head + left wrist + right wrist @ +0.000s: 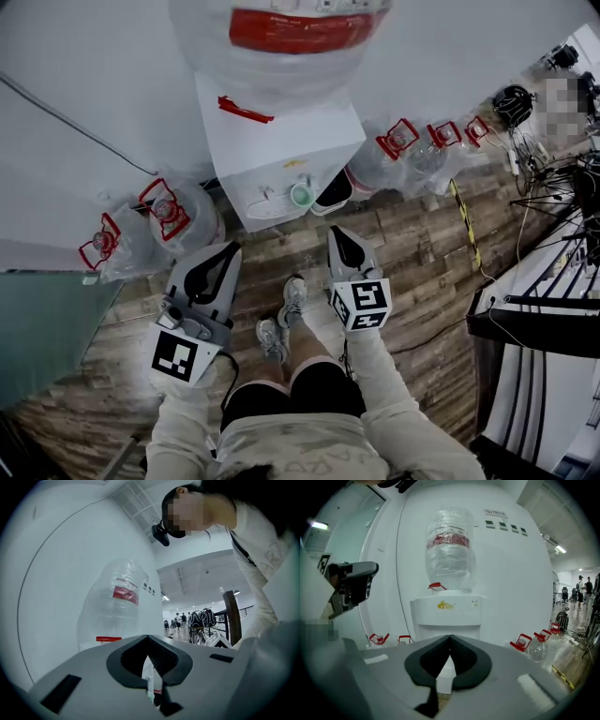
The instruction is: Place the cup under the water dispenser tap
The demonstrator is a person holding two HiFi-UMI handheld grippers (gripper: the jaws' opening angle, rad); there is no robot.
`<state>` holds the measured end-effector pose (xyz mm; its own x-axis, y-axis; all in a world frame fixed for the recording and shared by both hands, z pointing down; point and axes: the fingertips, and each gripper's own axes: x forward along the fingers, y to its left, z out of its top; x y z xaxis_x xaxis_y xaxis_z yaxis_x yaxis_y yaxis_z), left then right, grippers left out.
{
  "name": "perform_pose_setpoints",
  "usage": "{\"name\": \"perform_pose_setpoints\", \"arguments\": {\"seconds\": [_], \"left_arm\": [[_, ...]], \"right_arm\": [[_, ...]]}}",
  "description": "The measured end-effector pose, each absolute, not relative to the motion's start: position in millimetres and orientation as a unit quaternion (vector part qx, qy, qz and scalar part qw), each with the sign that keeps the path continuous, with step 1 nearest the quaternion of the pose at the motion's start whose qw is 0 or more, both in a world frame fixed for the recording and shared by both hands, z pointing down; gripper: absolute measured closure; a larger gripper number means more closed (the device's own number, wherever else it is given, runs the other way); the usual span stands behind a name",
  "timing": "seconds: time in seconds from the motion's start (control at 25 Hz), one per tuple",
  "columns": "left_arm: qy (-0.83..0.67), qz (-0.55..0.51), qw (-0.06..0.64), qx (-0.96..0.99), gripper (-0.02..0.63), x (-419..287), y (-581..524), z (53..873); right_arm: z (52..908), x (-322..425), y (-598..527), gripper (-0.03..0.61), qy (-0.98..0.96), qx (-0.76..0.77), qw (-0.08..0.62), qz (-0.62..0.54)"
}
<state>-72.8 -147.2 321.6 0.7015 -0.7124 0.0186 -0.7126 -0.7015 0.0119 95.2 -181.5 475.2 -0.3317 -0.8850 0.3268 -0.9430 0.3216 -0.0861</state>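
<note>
A green cup (301,194) stands upright in the recess of the white water dispenser (281,141), beneath its taps. The dispenser (447,611) carries a large clear bottle (450,550) with a red label. My left gripper (232,247) is held in front of the dispenser at the left, well back from the cup, its jaws shut and empty. My right gripper (337,232) is at the right, nearer the recess, also shut with nothing between its jaws. In the right gripper view the jaws meet at the tips (450,637). The left gripper's jaws (148,637) likewise touch.
Several empty water bottles with red handles lie on the wooden floor left (173,211) and right (403,145) of the dispenser. The person's shoes (281,319) are between the grippers. Cables and stands (553,178) crowd the right side, by a yellow-black strip (464,220).
</note>
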Motion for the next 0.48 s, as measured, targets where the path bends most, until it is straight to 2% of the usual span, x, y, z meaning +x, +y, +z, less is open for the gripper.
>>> {"name": "perform_pose_setpoints", "arguments": {"seconds": [0.48], "left_arm": [[-0.393,-0.009,0.000,0.920,0.609,-76,-128,270]], "right_arm": [[384,87,-143,0.569,-0.817,0.561,0.097,0.092]]}}
